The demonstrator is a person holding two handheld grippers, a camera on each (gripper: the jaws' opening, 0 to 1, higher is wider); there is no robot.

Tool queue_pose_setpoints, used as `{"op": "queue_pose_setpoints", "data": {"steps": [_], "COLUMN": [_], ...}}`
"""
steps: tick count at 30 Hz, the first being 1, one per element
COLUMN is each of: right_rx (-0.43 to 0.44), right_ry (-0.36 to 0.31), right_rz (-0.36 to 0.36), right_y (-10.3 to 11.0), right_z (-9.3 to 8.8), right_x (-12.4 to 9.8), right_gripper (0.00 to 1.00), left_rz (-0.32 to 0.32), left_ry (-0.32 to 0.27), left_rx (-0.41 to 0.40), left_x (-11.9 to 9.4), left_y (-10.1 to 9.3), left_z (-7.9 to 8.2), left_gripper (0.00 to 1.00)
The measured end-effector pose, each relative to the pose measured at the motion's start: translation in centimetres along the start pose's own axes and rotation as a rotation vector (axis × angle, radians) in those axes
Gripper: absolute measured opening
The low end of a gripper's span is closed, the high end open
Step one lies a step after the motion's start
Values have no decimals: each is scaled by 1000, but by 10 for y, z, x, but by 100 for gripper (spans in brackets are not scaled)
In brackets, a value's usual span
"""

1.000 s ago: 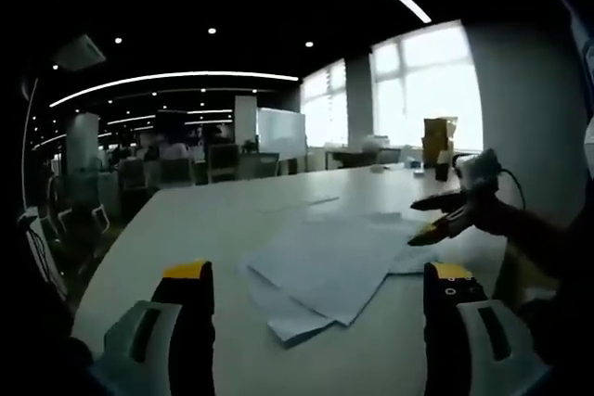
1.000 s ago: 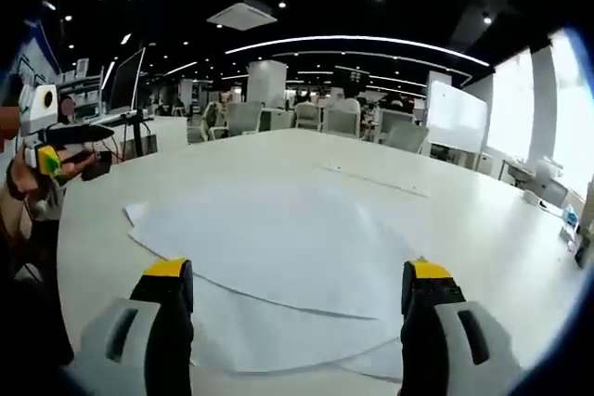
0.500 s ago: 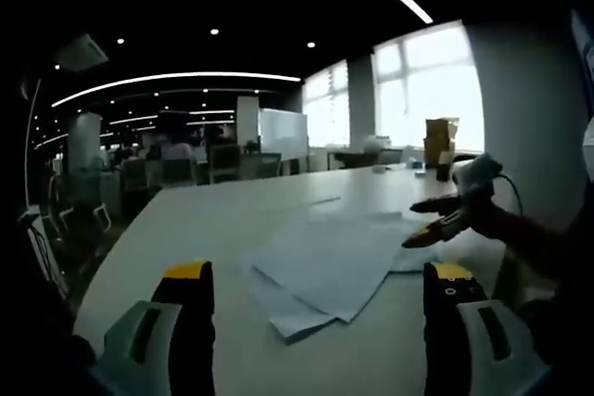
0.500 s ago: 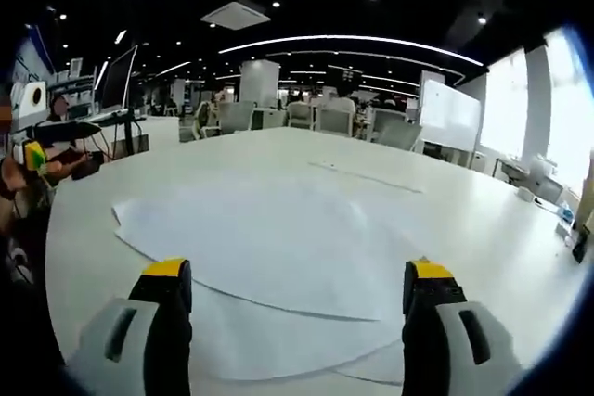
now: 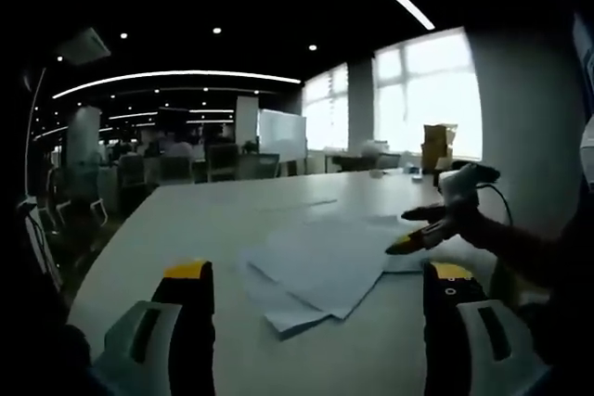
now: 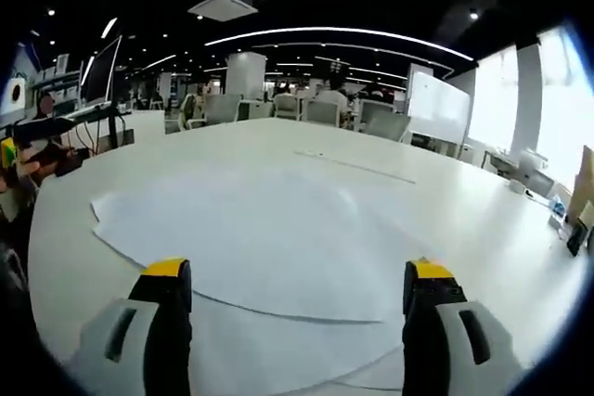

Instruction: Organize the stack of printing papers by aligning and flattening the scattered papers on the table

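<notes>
Several white printing papers lie fanned and overlapping on the white table. My left gripper is open, jaws wide apart, low over the table with the near corner of the pile ahead. My right gripper, held by a hand, comes in from the right with its jaws open just above the pile's right edge. In the right gripper view the papers spread wide before the open right gripper. The left gripper appears at the far left, beyond the table edge.
A single sheet lies farther out on the table. A stack of yellow boxes stands at the far end by the windows. Office chairs and a whiteboard line the far side.
The right gripper has dropped lower and moved in over the papers' edge. The sheets look larger and closer in the right gripper view. The papers have not shifted.
</notes>
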State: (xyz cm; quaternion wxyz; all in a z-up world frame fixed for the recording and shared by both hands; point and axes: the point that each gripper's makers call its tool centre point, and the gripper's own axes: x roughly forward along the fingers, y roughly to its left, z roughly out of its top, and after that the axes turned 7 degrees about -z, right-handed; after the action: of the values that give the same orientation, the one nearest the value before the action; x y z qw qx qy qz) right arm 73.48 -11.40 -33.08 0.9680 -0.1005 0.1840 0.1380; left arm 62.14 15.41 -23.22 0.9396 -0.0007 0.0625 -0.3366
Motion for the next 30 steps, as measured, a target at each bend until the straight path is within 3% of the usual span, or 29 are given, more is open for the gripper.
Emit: {"op": "queue_pose_setpoints", "data": {"steps": [9, 17, 20, 30], "right_rx": [3, 26, 31, 91], "right_ry": [31, 34, 28, 12], "right_rz": [-35, -21, 8, 25], "right_y": [-7, -3, 2, 7], "right_z": [-14, -18, -19, -22], "right_x": [5, 3, 3, 0], "right_gripper": [90, 87, 81, 78], "left_rz": [6, 4, 1, 5], "left_ry": [3, -1, 2, 13], "left_rx": [-2, 11, 16, 14], "left_x": [-2, 2, 4, 5], "left_y": [2, -2, -3, -1], "left_z": [-1, 5, 5, 2], "left_gripper": [96, 96, 96, 96]}}
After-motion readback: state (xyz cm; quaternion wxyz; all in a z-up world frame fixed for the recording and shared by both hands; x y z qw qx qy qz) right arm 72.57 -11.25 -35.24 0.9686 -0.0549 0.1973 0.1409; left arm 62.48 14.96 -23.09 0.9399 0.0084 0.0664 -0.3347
